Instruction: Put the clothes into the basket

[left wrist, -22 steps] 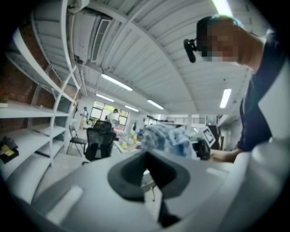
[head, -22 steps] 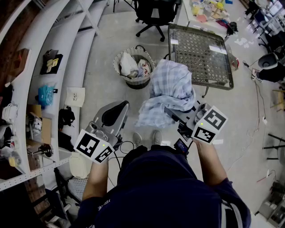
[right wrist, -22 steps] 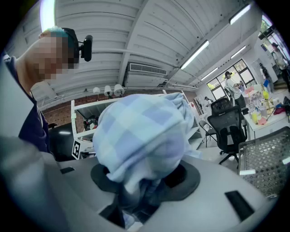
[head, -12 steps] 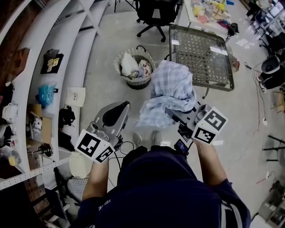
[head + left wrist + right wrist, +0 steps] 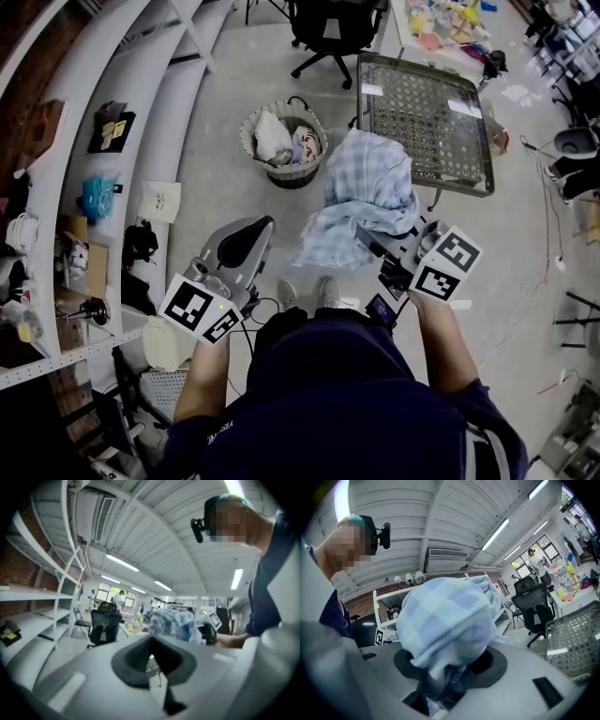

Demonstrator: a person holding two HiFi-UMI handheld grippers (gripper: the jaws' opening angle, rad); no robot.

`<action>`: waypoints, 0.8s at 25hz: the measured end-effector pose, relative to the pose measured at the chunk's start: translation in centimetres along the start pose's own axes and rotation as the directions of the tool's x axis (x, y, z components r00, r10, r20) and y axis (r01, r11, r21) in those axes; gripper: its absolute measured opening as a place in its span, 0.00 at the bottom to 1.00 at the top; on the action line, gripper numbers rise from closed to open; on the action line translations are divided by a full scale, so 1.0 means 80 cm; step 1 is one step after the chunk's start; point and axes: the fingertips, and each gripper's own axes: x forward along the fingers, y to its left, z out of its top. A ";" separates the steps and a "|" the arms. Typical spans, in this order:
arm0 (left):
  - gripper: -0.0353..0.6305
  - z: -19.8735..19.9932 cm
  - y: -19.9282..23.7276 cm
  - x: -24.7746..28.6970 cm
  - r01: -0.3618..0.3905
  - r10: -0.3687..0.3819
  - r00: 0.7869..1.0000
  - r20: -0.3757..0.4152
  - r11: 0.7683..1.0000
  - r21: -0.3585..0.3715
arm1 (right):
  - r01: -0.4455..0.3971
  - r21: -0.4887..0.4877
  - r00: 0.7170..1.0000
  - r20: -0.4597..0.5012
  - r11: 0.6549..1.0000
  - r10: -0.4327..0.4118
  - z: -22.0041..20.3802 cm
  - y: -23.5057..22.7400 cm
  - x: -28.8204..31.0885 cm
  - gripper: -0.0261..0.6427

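Clamped the right gripper [image 5: 377, 246] on a bunched pale-blue checked shirt [image 5: 367, 187], carried level above bare floor [image 5: 220, 202], well short of the wicker basket [image 5: 246, 141]. Held the left gripper [image 5: 242, 240] alongside, jaws together on nothing. Stood between grey shelving [image 5: 141, 84] at left and a mesh-topped table [image 5: 422, 103] ahead at right, shirt seen against its near corner. Faced the basket, already holding clothes, across open floor, office chair [image 5: 328, 28] beyond. Bore square black-and-white patterns on both marker cubes [image 5: 199, 309]; print on the navy sleeve [image 5: 211, 427] too small to read.
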 end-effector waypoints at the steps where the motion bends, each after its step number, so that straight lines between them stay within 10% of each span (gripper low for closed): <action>1: 0.06 0.000 -0.004 0.004 -0.005 0.005 1.000 -0.002 1.000 0.001 | -0.001 0.002 1.000 0.001 1.000 0.001 0.002 -0.005 -0.006 0.33; 20: 0.06 -0.004 -0.021 0.021 -0.057 0.057 0.998 0.006 0.998 -0.002 | -0.041 0.011 0.999 -0.003 0.999 0.041 0.013 -0.026 -0.040 0.33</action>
